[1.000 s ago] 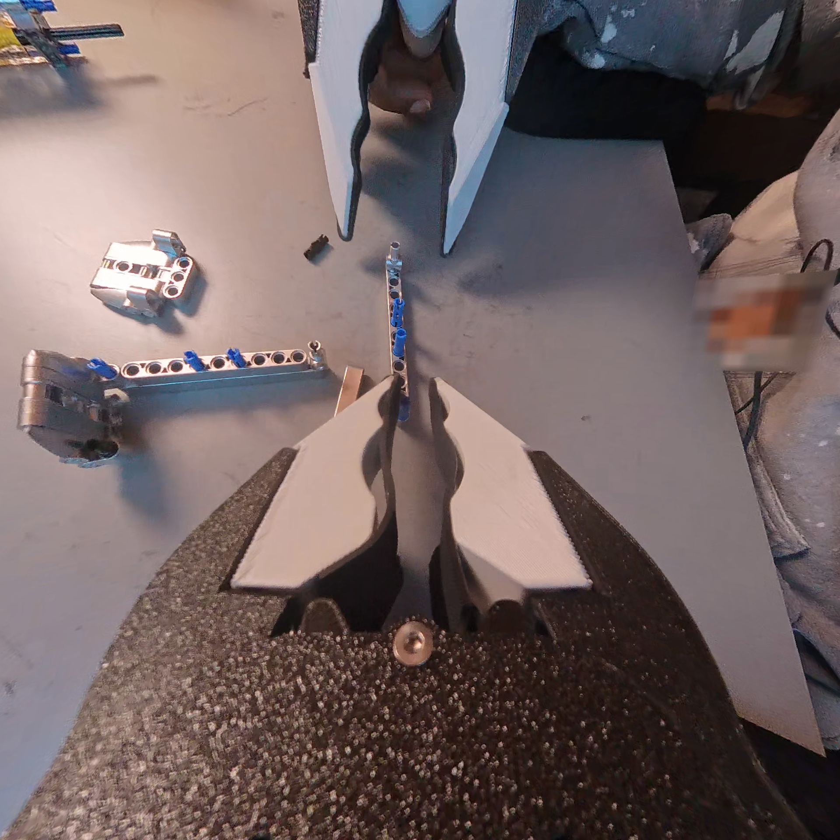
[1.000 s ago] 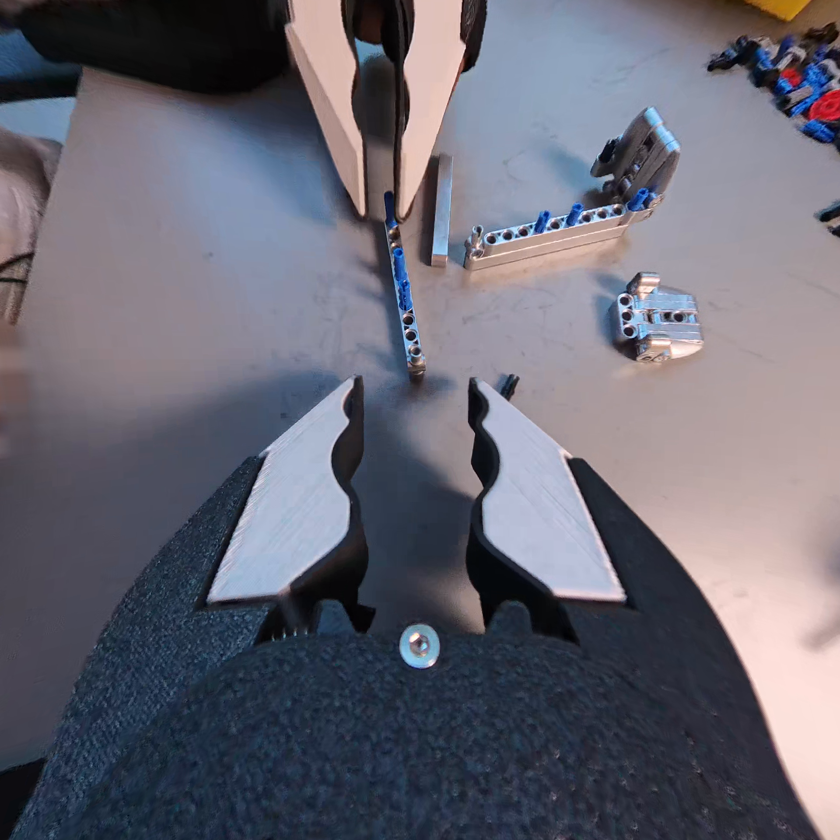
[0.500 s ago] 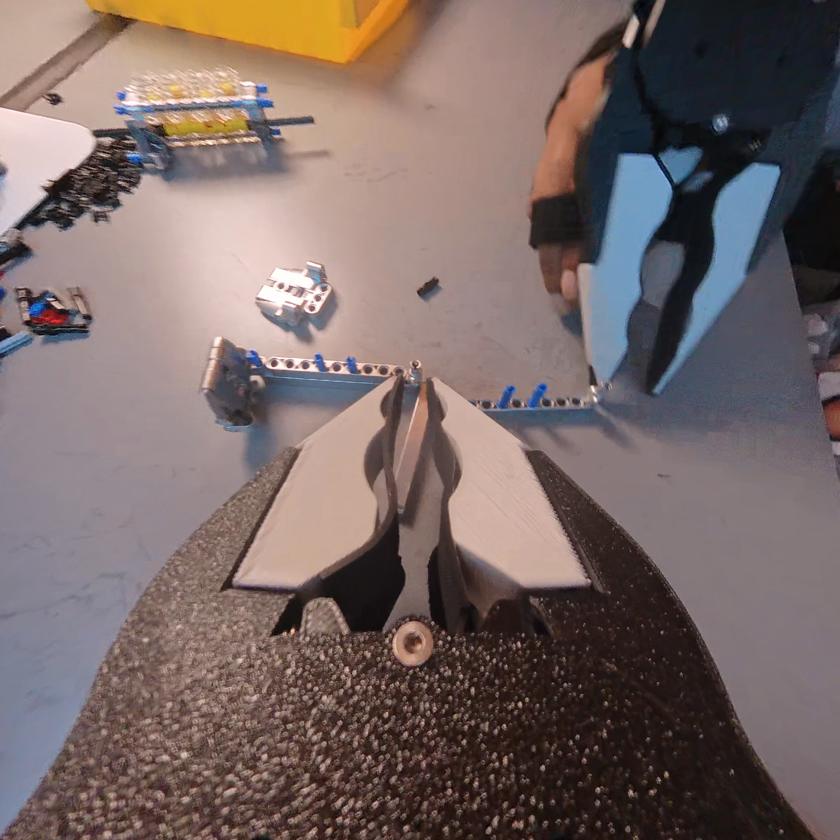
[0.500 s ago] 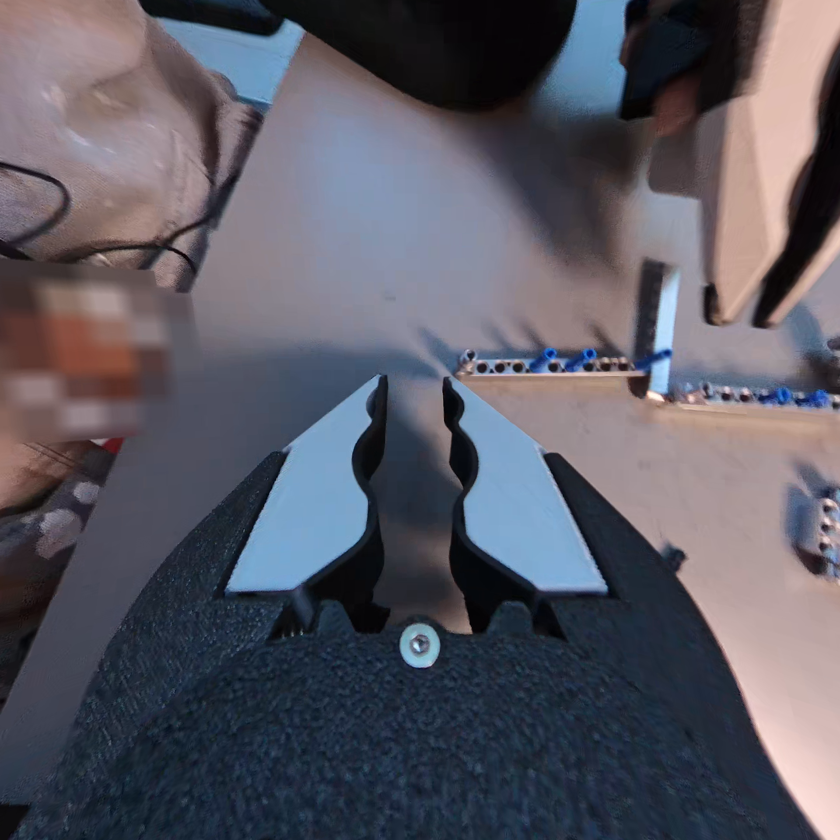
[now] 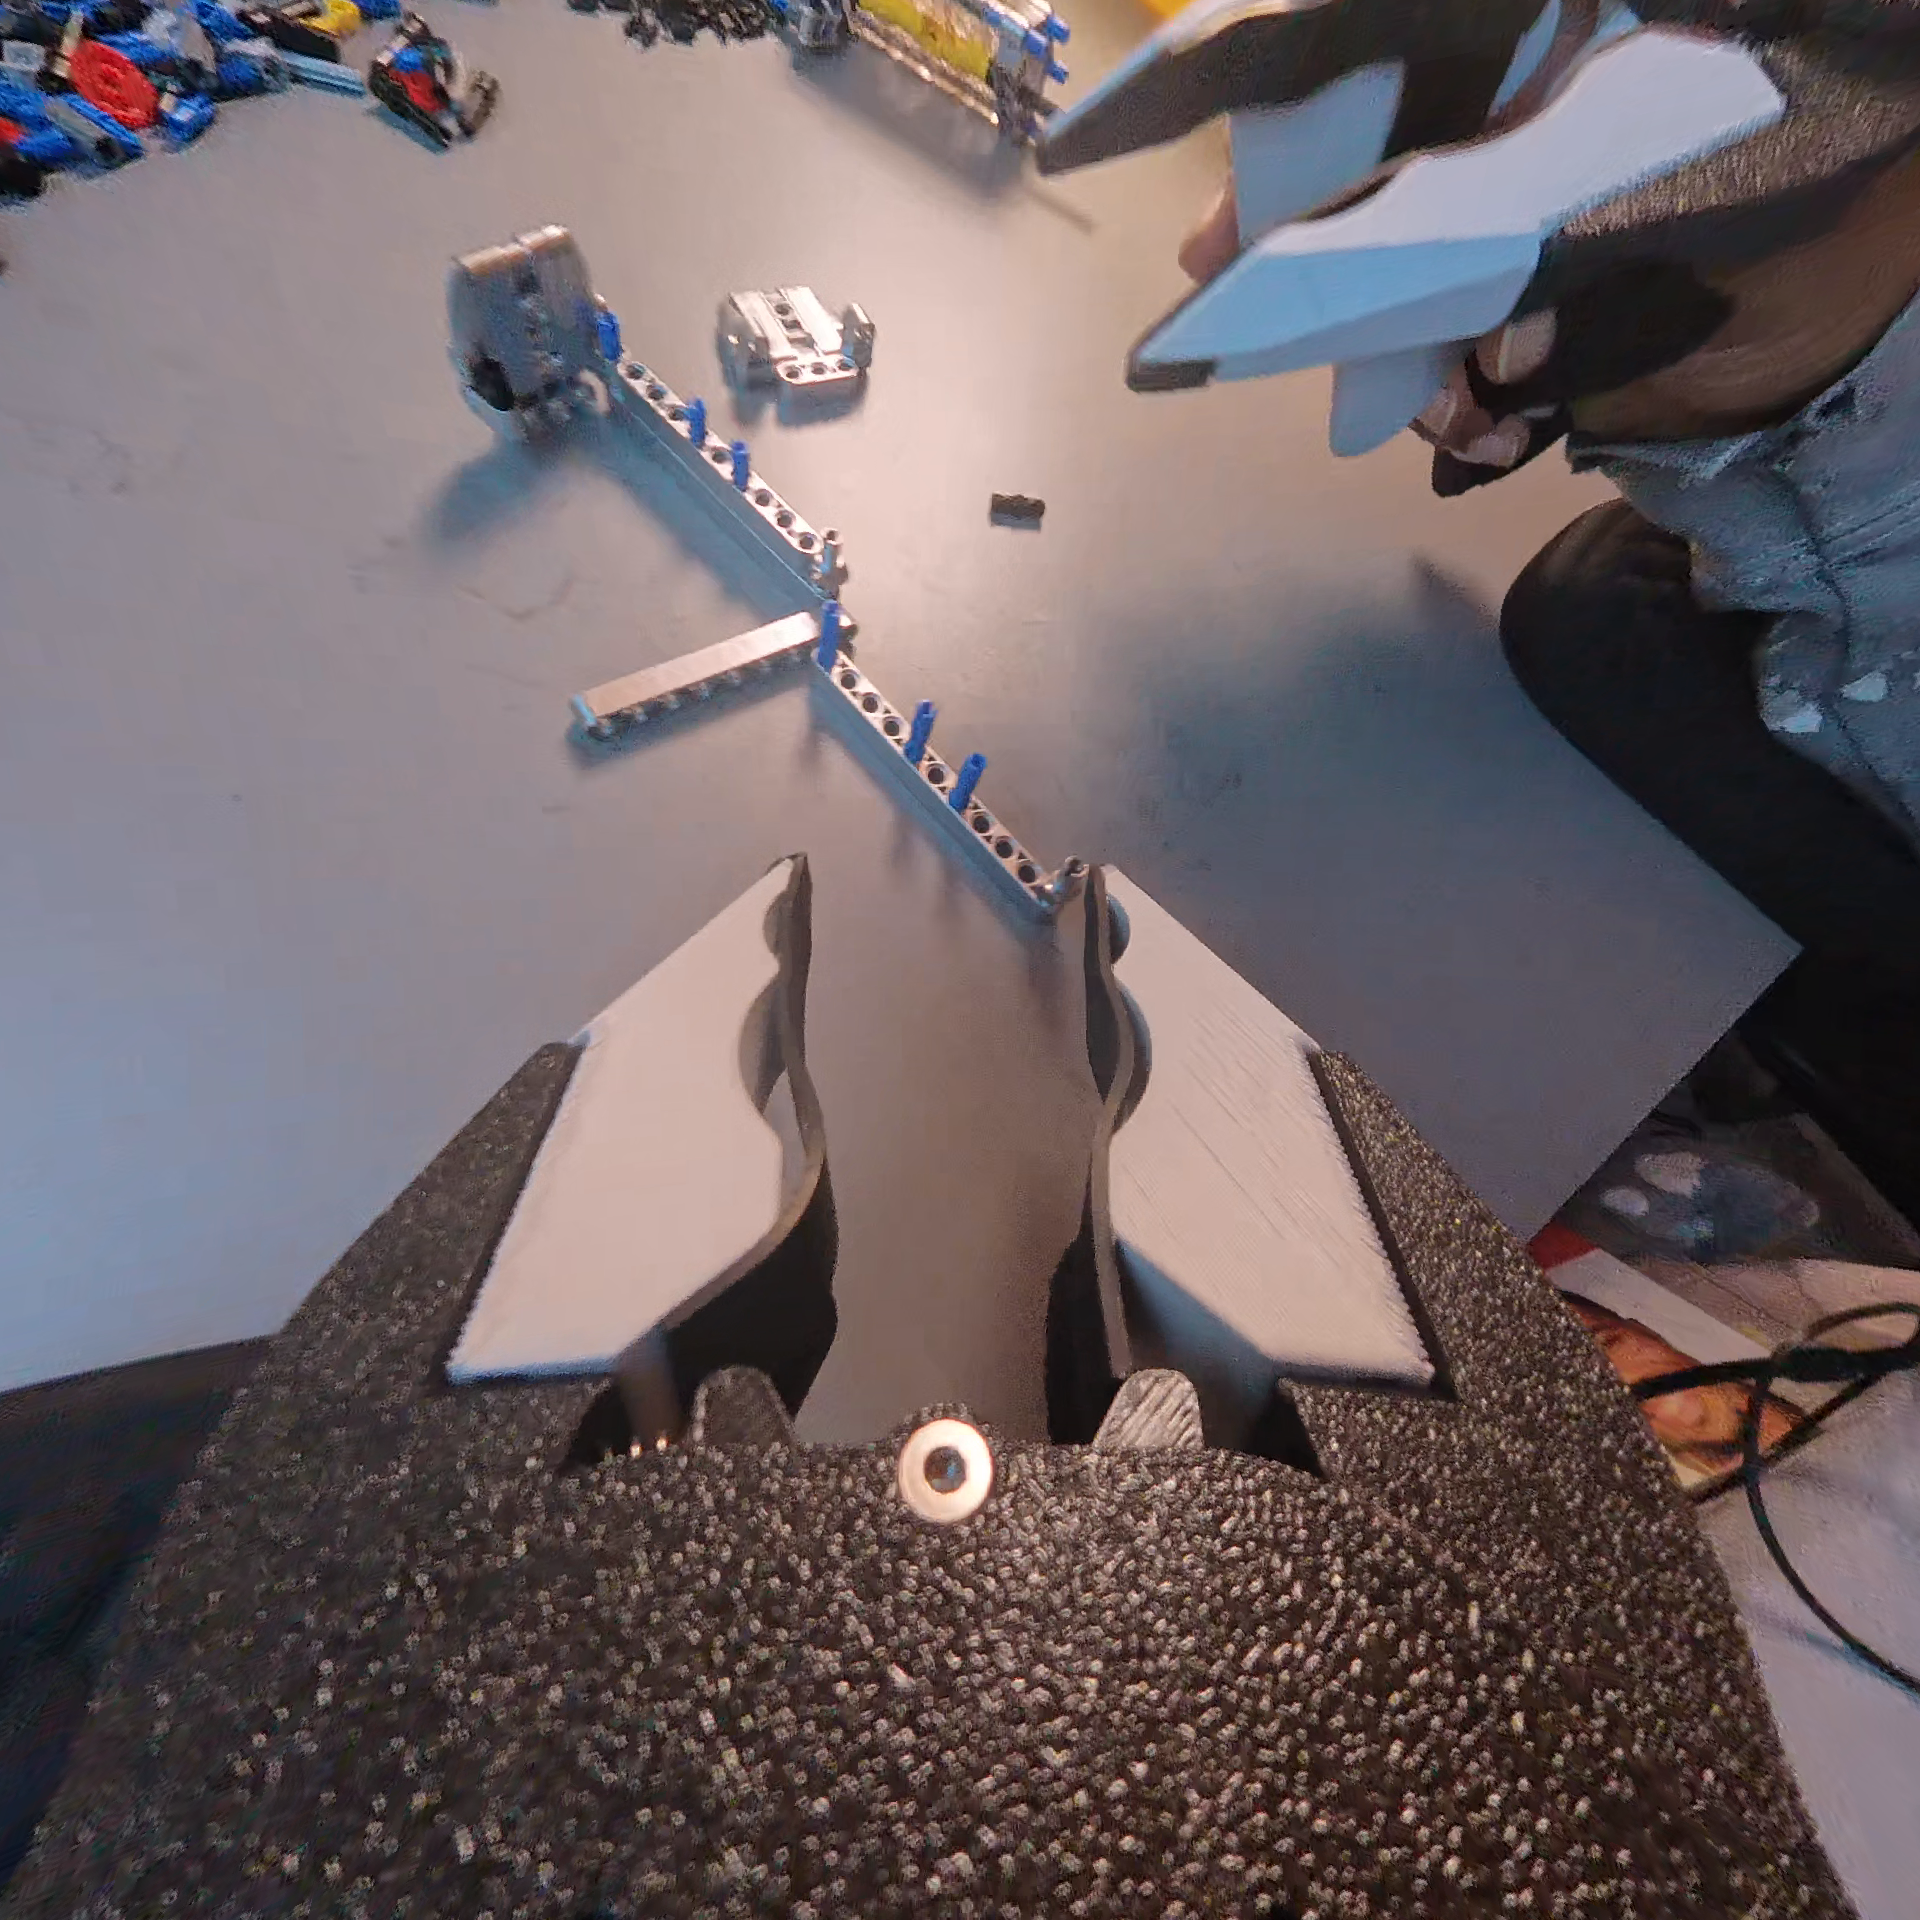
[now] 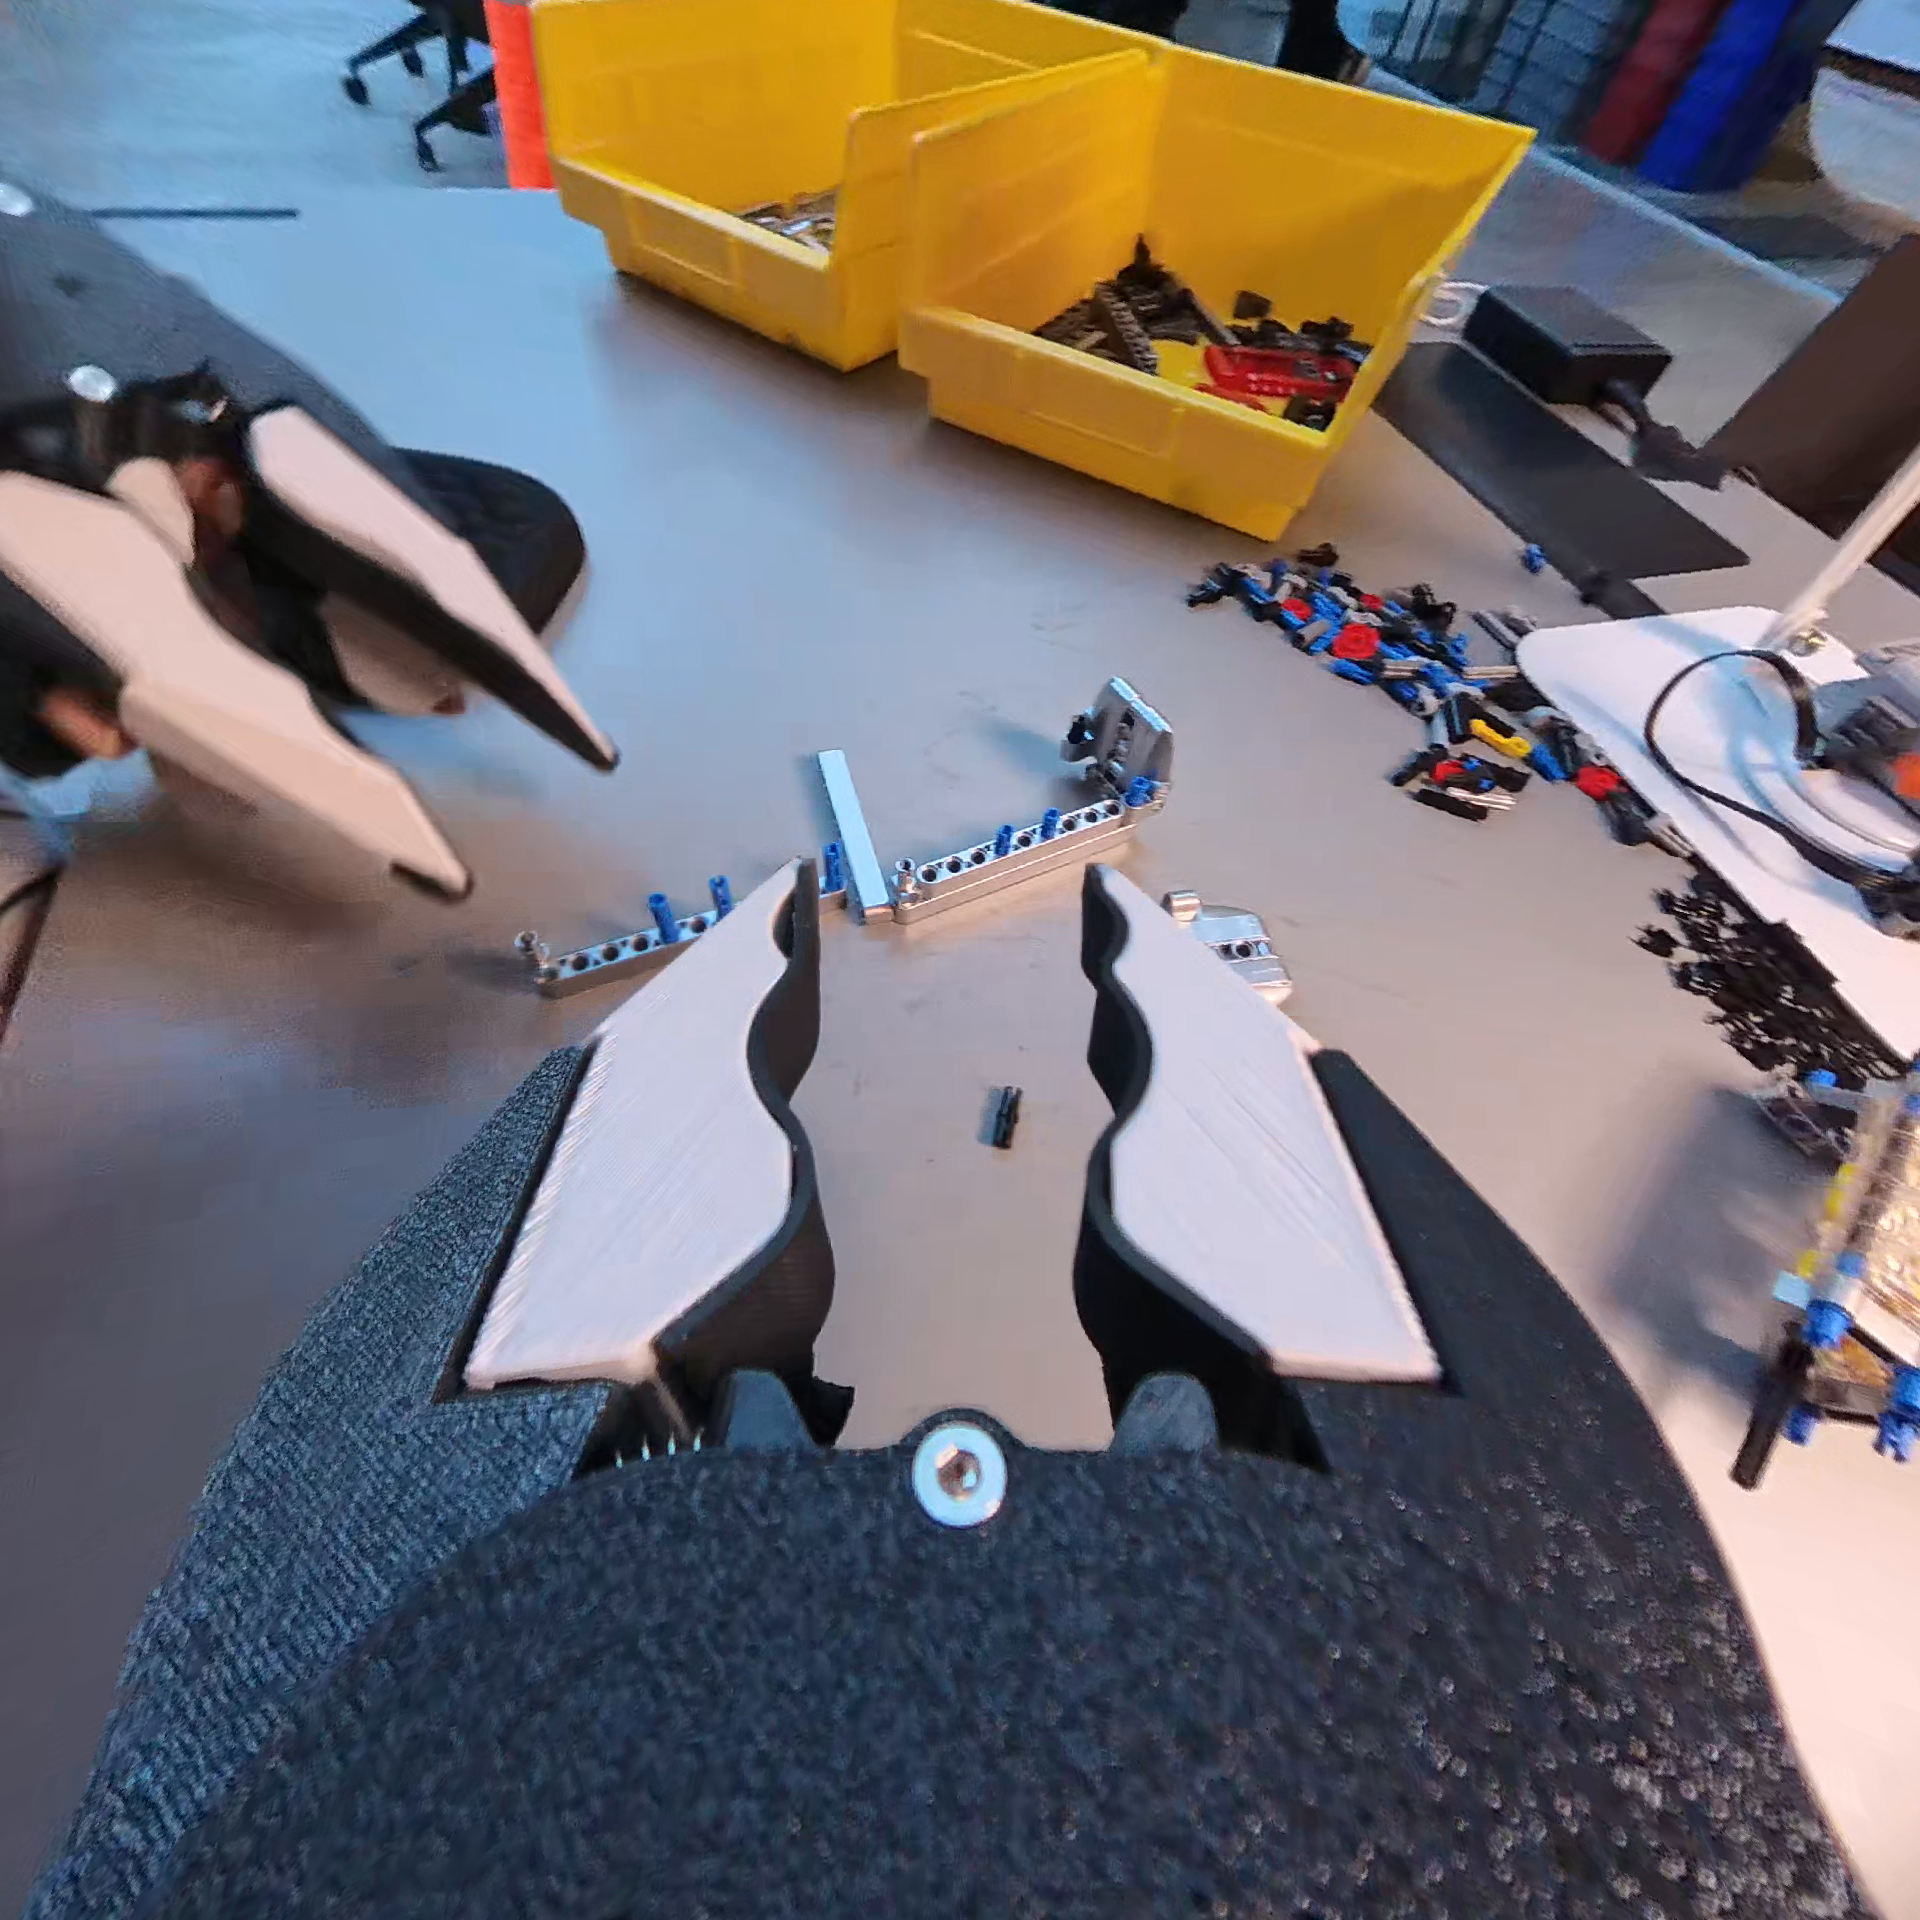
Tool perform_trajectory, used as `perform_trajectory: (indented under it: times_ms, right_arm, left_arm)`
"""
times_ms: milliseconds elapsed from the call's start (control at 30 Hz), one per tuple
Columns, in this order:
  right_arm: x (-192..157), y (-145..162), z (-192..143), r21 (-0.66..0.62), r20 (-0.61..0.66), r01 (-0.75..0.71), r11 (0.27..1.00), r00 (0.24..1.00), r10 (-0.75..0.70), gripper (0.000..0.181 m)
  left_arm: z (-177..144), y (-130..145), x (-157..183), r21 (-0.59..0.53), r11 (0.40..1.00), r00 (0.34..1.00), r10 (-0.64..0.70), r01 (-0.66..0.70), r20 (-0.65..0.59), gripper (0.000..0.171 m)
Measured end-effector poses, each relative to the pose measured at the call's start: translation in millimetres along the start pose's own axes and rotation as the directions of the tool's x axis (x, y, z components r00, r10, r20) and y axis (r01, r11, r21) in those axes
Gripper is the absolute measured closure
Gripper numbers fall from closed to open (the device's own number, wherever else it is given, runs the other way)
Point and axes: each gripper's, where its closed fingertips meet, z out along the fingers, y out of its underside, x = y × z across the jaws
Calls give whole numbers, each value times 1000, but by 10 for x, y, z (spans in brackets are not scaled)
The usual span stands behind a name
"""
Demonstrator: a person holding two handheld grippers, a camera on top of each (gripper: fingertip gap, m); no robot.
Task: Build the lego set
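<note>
Three grey beams (image 5: 925, 774), two yellow bins (image 6: 1195, 343), both claws (image 5: 940, 883) agape, empty

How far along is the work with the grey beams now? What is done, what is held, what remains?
Done: the far beam carries blue pins and a grey block at its end; the near beam has blue pins too.
In hand: nothing. The left gripper and right gripper are open and empty.
Left: the plain beam, grey piece and black pin look unattached.
</note>
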Motion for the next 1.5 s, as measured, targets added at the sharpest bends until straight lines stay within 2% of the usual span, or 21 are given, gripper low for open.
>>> perform_trajectory:
  times_ms: [100,167,200,233,267,400,433,533,567,700,767,833,900,933,1033,1100,1133,1233,1333,1433,1500]
  right_arm:
    - [76,-25,-23,28,-28,-27,999,999,28,136]
    - [110,-31,-50,36,-43,-21,999,999,23,141]
    - [122,-26,-61,32,-52,-10,999,999,12,142]
    - [136,-19,-70,27,-62,3,1000,998,-1,144]
    - [147,-9,-75,21,-70,15,1000,997,-13,145]
    - [103,50,-60,-14,-45,44,999,998,-45,147]
    - [55,76,-40,-28,-17,46,999,999,-47,147]
    - [-52,179,47,-77,26,68,995,997,-66,147]
    - [-69,219,76,-94,29,77,993,997,-75,146]
    - [-128,330,120,-137,57,114,984,993,-107,145]
    - [-152,319,112,-132,70,129,983,990,-121,145]
    - [-235,304,99,-126,124,130,984,986,-114,145]
    - [-412,318,63,-131,236,143,981,965,-109,144]
    - [-501,339,38,-139,289,150,979,952,-105,143]
    - [-638,458,17,-178,361,151,972,929,-79,142]
    - [-639,573,43,-225,362,173,959,929,-82,143]
    - [-626,593,57,-236,355,177,956,931,-85,143]
    - [-540,460,68,-181,319,122,976,946,-59,144]
    - [-338,258,73,-90,217,54,995,976,-33,146]
    - [-187,163,92,-49,138,-22,999,990,28,146]
    - [-187,119,105,-32,157,-114,993,981,118,145]
  left_arm:
    - [260,114,45,-99,992,995,88,-82,56,119]
    - [375,109,43,-123,986,990,122,-113,64,128]
    - [401,97,56,-134,980,986,154,-146,56,149]
    - [413,98,54,-152,972,980,191,-181,51,161]
    - [409,100,55,-171,961,973,228,-219,34,166]
    - [283,196,40,-275,862,904,394,-426,-165,166]
    - [260,205,-3,-293,820,870,442,-491,-218,166]
    - [288,175,-38,-208,676,686,584,-707,-434,166]
    - [309,158,-43,-179,667,652,574,-723,-495,165]
    - [297,94,-154,-151,720,649,489,-677,-582,147]
    - [202,-10,-219,-86,782,670,466,-618,-578,146]
    - [205,-256,-437,-15,846,741,457,-532,-491,147]
    - [302,-476,-723,38,879,805,453,-476,-382,147]
    - [364,-483,-814,22,880,813,447,-474,-372,146]
    - [528,-342,-881,-59,841,782,471,-538,-408,139]
    - [586,-274,-844,-73,814,755,497,-577,-428,146]
    - [586,-277,-810,-57,810,745,506,-584,-435,159]
    - [562,-260,-788,-39,790,729,544,-612,-415,166]
    - [470,-325,-666,60,798,721,571,-600,-394,166]
    - [360,-475,-541,187,715,665,697,-673,-269,166]
    - [317,-556,-434,243,629,605,778,-739,-172,166]
